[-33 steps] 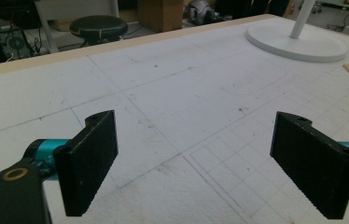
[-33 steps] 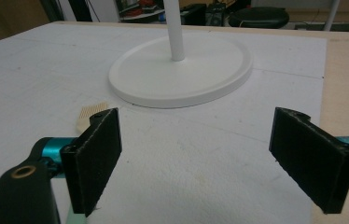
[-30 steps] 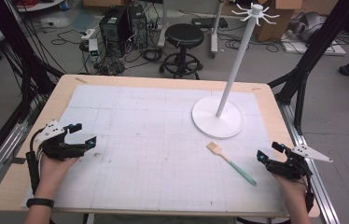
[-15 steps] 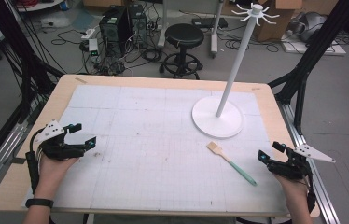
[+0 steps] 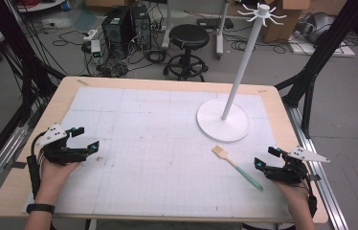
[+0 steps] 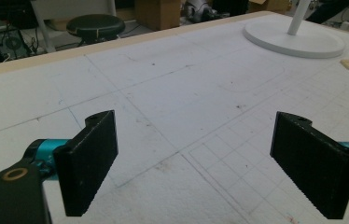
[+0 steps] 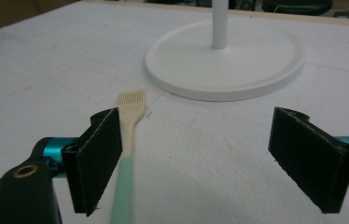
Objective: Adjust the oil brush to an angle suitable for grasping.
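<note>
A: Firstly, item one: right gripper (image 5: 266,159). Condition?

B: Jaws spread wide, nothing between them, nothing held. It sits low at the near right part of the table (image 5: 134,84), held in the person's right hand (image 5: 296,194).

A: Item two: pastry brush (image 5: 237,166).

B: Lying flat on the white grid mat (image 5: 158,139), pale bristle head, mint-green handle. In the right gripper view the brush (image 7: 127,154) runs just beside the left-hand finger (image 7: 99,156), on its inner side; the bristles point ahead of the fingertips, the handle passes back under that finger's edge. Whether it touches the finger cannot be told. The other finger (image 7: 313,156) stands well apart from it.

A: Item three: left gripper (image 5: 85,138).

B: Also fully open and empty, over bare mat at the near left. The brush head shows well ahead of its fingers (image 6: 91,156), far off to their right.

A: Item four: white stand (image 5: 225,115).

B: Round base with an upright pole, beyond the brush, ahead of the right gripper's fingers and apart from them.
</note>
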Demonstrator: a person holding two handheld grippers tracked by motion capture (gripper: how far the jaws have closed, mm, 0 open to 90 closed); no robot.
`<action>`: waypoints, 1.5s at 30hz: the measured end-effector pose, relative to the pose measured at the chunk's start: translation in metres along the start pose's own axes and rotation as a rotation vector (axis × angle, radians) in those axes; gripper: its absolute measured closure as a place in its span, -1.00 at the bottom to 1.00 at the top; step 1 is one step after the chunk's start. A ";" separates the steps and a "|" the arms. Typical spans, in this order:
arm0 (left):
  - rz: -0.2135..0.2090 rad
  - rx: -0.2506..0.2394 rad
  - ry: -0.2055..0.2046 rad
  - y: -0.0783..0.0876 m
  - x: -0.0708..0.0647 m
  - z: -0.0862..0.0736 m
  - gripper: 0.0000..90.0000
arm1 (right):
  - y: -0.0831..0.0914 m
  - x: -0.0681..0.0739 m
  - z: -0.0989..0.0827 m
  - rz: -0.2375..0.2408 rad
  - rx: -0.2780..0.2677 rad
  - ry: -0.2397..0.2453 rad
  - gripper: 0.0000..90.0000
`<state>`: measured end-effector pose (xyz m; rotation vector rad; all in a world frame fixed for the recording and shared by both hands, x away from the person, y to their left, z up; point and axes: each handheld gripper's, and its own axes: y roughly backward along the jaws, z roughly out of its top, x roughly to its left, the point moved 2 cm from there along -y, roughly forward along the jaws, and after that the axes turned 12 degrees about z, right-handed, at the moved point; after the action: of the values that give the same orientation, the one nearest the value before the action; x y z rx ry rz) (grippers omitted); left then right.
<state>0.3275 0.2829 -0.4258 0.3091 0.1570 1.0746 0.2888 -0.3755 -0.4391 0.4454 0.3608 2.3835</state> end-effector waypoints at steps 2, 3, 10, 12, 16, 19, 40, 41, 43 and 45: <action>0.001 0.001 0.001 0.000 0.000 0.000 -0.65 | -0.003 0.001 -0.001 0.013 0.012 0.002 -0.59; 0.002 0.002 0.005 -0.001 0.000 0.000 -0.65 | -0.005 0.001 -0.002 0.025 0.028 0.003 -0.59; -0.003 0.012 -0.003 -0.002 -0.001 -0.001 -0.66 | -0.014 0.007 -0.009 0.075 0.114 0.015 -0.44; -0.003 0.015 -0.006 -0.002 -0.001 -0.001 -0.66 | -0.016 0.007 -0.010 0.081 0.123 0.016 -0.39; -0.001 0.017 0.001 -0.002 -0.001 -0.001 -0.66 | -0.020 0.010 -0.010 0.098 0.143 0.012 -0.30; 0.000 0.020 0.001 -0.002 -0.001 -0.001 -0.66 | -0.029 0.015 -0.011 0.125 0.196 0.031 -0.16; 0.000 0.033 -0.007 -0.003 -0.002 -0.002 -0.66 | -0.046 0.030 -0.013 0.081 0.352 0.132 0.49; 0.000 0.035 -0.009 -0.003 -0.002 -0.002 -0.66 | -0.047 0.031 -0.012 0.084 0.351 0.139 0.54; 0.002 0.038 -0.008 -0.003 -0.002 -0.002 -0.66 | -0.047 0.032 -0.012 0.091 0.358 0.132 0.61; -0.002 0.038 -0.006 -0.003 -0.003 -0.002 -0.66 | -0.047 0.031 -0.012 0.091 0.357 0.125 0.65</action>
<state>0.3283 0.2793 -0.4290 0.3468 0.1722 1.0694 0.2881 -0.3219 -0.4607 0.4823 0.8473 2.4457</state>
